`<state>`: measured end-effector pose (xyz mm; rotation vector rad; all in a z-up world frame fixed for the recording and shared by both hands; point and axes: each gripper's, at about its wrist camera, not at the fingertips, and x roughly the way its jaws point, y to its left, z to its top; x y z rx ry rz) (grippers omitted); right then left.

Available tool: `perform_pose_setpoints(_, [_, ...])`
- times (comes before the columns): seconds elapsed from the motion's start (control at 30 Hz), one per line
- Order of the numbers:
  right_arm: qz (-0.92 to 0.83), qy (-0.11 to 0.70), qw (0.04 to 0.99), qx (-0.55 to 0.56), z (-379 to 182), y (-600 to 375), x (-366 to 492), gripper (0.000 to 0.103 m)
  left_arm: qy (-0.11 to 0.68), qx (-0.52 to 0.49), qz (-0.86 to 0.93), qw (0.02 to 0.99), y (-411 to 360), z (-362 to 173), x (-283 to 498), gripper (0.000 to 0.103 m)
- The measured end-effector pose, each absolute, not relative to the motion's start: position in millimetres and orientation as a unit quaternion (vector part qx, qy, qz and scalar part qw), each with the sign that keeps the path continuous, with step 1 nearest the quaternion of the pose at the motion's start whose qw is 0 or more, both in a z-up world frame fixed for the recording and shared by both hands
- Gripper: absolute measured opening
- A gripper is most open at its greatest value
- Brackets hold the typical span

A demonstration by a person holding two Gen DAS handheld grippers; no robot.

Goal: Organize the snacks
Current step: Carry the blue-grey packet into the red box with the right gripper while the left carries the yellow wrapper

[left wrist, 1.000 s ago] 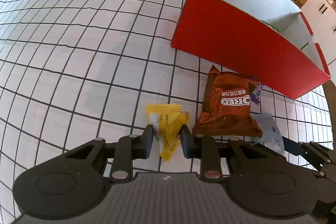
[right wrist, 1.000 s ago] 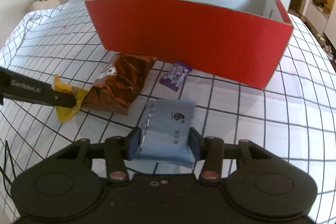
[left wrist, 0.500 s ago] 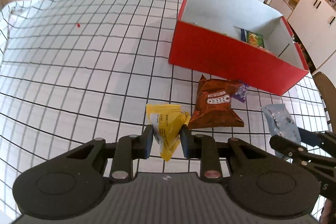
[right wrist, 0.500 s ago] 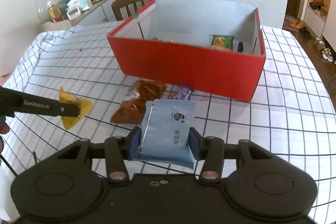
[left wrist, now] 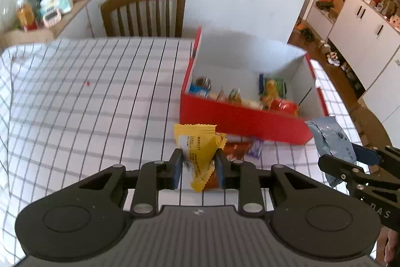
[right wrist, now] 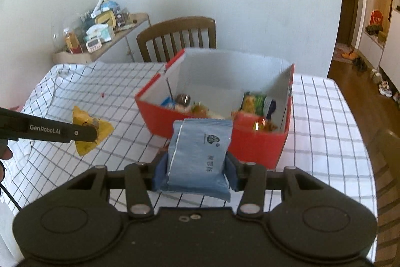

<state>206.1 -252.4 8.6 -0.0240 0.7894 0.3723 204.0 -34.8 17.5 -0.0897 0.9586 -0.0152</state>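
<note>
Jaws of your left gripper clamp the yellow snack packet; your right gripper pinches the blue packet, red box just ahead.

I see a matt cardboard box, red outside and white inside, on a checked cloth. My black plastic grippers hold a glossy yellow wrapper and a matt blue packet.

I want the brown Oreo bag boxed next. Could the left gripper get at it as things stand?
Probably not yet: the left gripper is shut on the yellow packet. The Oreo bag lies just beyond, by the red box, with nothing on top.
</note>
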Motion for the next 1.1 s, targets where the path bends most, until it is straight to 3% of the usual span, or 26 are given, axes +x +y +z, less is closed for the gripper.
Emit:
perform_pose_setpoints(0.37, [0.173, 0.360, 0.916, -0.022, 35, -251, 253, 0.047, 0.430, 0.010, -0.004, 0.903, -62, 48, 255, 0.027])
perform_pose_setpoints(0.6, [0.165, 0.349, 0.921, -0.041, 34, -248, 287, 0.047, 0.442, 0.020, 0.004, 0.897, -70, 39, 295, 0.027])
perform_pose_setpoints(1.1, [0.157, 0.421, 0.893, -0.018, -12, -248, 349, 0.047, 0.495, 0.041, 0.012, 0.868, -84, -6, 363, 0.027])
